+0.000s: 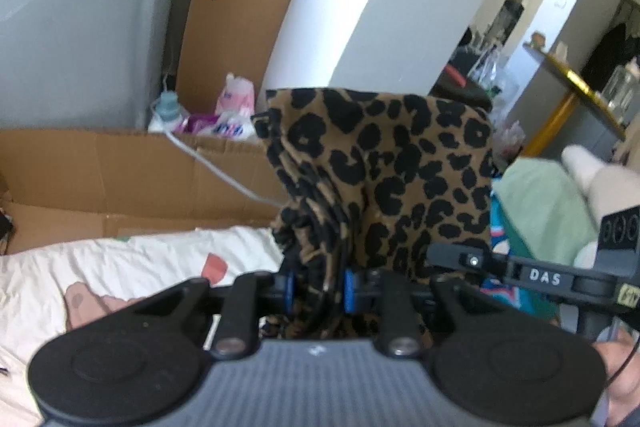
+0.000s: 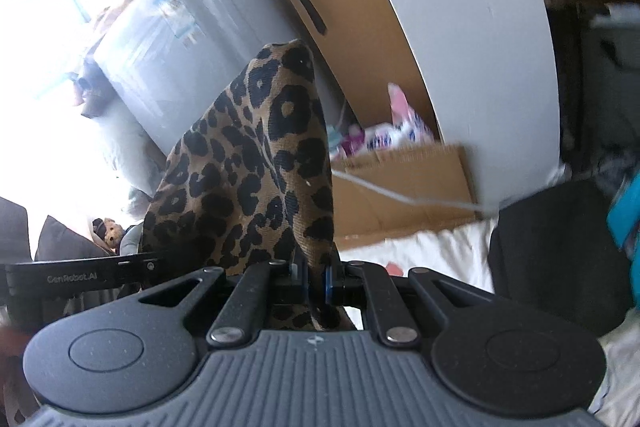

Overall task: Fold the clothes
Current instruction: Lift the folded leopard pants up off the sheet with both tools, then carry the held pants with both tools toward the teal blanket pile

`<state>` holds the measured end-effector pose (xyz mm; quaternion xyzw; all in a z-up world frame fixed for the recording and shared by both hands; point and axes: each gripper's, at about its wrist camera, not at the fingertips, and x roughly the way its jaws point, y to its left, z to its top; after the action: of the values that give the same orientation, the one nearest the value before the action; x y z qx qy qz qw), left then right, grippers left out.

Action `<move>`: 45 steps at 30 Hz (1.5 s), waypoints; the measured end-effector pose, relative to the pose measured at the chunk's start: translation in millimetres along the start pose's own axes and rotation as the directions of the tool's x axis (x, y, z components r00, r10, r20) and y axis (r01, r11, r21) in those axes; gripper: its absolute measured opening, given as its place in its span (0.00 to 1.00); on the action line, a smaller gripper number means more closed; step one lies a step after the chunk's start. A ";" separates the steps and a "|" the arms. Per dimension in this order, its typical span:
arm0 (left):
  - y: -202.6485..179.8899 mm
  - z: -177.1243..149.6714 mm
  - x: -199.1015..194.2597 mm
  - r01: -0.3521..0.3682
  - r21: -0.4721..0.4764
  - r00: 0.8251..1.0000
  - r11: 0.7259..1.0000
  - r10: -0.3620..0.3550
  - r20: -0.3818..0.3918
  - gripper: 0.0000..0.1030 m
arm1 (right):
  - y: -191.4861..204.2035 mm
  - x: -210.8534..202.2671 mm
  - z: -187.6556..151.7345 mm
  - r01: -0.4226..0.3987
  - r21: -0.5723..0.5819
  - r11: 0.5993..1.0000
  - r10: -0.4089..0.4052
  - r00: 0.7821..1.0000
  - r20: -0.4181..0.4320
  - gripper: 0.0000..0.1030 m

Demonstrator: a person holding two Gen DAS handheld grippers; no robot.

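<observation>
Because each clamps a bunched edge, the left tongs (image 1: 319, 287) and right tongs (image 2: 315, 281) likely lift the leopard-print garment (image 1: 384, 167) above the bed (image 1: 132, 259) for folding.

Your left wrist camera looks forward, very near the leopard-print cloth (image 1: 400, 179), toward the cardboard box (image 1: 120, 167). Your right wrist camera is tilted, equally near the cloth (image 2: 256, 179). Both views share the box (image 2: 404, 187) and white bedding (image 1: 140, 259).
</observation>
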<state>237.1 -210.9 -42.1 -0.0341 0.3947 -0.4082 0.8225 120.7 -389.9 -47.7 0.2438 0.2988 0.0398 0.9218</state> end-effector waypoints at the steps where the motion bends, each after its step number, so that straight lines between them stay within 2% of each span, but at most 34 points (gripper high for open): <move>1: -5.0 3.8 -5.9 0.002 -0.002 1.000 1.000 -0.002 0.009 0.23 | 5.0 -8.0 7.2 0.003 -0.012 1.000 -0.002 1.000 0.004 0.06; 11: -58.8 15.0 -66.2 0.017 0.005 0.997 1.000 -0.017 0.076 0.23 | 24.7 -87.1 52.7 0.034 -0.059 0.998 -0.030 0.997 0.067 0.06; 22: -108.0 10.6 -98.1 0.043 0.000 0.994 0.999 -0.043 0.104 0.23 | 31.2 -160.0 76.8 0.093 -0.106 0.990 -0.084 0.992 0.089 0.06; 36: -158.9 5.1 -106.5 0.085 0.020 0.989 0.996 -0.087 0.119 0.23 | 25.8 -228.6 88.5 0.178 -0.152 0.972 -0.161 0.980 0.117 0.06; 45: -175.7 -10.3 -108.3 0.079 0.052 0.991 0.996 -0.084 0.104 0.23 | 14.8 -247.0 76.0 0.214 -0.138 0.967 -0.196 0.972 0.129 0.06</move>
<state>78.4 -249.2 84.5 -0.0523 0.3388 -0.4483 0.8256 -37.0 -463.4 143.9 0.1430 0.2652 -0.0473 0.9524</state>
